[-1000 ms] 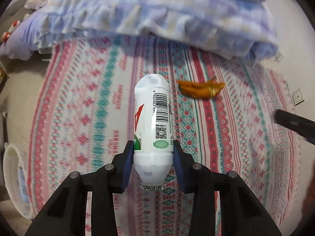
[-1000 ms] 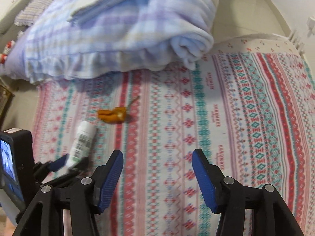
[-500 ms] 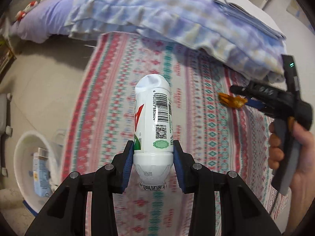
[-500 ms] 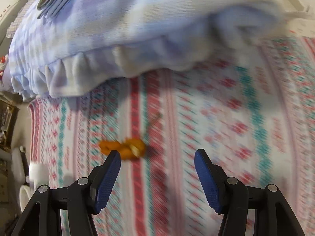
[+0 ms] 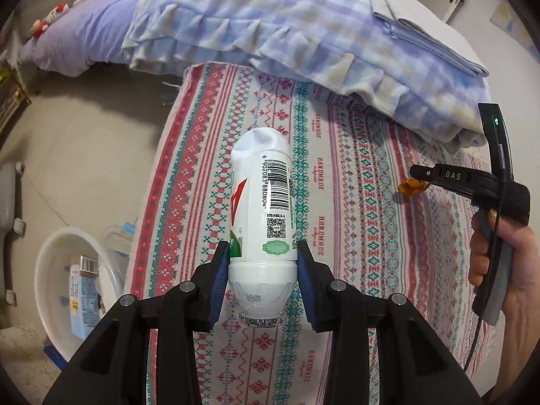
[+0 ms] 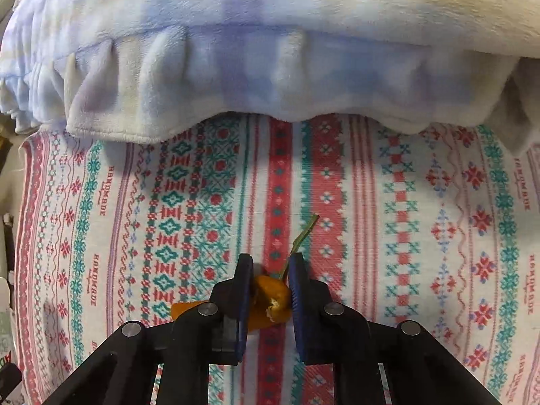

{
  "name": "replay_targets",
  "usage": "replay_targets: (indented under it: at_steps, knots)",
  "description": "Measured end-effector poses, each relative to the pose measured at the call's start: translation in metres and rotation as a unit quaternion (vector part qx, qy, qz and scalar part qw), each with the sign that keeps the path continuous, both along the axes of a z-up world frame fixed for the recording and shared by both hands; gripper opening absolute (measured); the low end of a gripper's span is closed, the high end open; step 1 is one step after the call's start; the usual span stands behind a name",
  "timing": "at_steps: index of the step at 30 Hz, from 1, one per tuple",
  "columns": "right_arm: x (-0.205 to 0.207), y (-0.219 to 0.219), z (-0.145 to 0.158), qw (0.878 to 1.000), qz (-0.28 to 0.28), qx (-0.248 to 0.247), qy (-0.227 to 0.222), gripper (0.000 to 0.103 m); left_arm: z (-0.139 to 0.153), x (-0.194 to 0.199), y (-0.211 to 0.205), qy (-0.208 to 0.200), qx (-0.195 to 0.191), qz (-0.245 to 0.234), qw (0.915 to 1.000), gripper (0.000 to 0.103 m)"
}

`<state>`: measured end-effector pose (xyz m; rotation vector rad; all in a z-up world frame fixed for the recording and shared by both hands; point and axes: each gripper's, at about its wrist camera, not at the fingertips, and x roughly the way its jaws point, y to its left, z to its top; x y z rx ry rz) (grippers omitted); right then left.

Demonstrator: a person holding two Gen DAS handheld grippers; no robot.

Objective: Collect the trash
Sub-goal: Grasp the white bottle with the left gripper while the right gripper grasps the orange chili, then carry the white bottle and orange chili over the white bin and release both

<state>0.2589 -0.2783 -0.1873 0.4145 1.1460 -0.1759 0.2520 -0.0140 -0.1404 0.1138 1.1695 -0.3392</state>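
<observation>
My left gripper (image 5: 262, 256) is shut on a white plastic bottle (image 5: 261, 209) with a barcode label, held above the patterned rug (image 5: 354, 236). My right gripper (image 6: 270, 280) is closed around an orange peel (image 6: 270, 303) with a thin green stem, low on the rug (image 6: 405, 219). In the left wrist view the right gripper (image 5: 415, 172) shows at the right, held by a hand (image 5: 499, 256), with the orange peel (image 5: 410, 187) at its tip.
A white basin (image 5: 47, 266) holding a blue carton and other trash stands on the floor left of the rug. A folded blue checked blanket (image 5: 303, 33) lies across the rug's far end and fills the top of the right wrist view (image 6: 236, 50).
My right gripper moved in over the orange peel and closed on it. My left gripper swung left with the bottle, bringing the basin further into view.
</observation>
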Motion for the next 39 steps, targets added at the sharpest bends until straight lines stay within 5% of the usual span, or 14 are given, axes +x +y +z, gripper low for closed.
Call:
replay_targets:
  at_steps: [12, 26, 39]
  knots:
    - [-0.029, -0.001, 0.041, 1.0, 0.0, -0.007, -0.023, 0.018, 0.019, -0.029, 0.028, -0.027, 0.012, 0.005, 0.9995, 0.04]
    - [-0.034, 0.1, 0.097, 0.994, 0.084, -0.045, -0.055, 0.018, 0.042, -0.047, 0.096, -0.045, 0.016, 0.044, 0.9979, 0.04]
    - [-0.017, 0.185, 0.106, 0.981, 0.161, -0.07, -0.076, 0.018, 0.037, -0.044, 0.163, -0.029, 0.015, 0.101, 0.9943, 0.04]
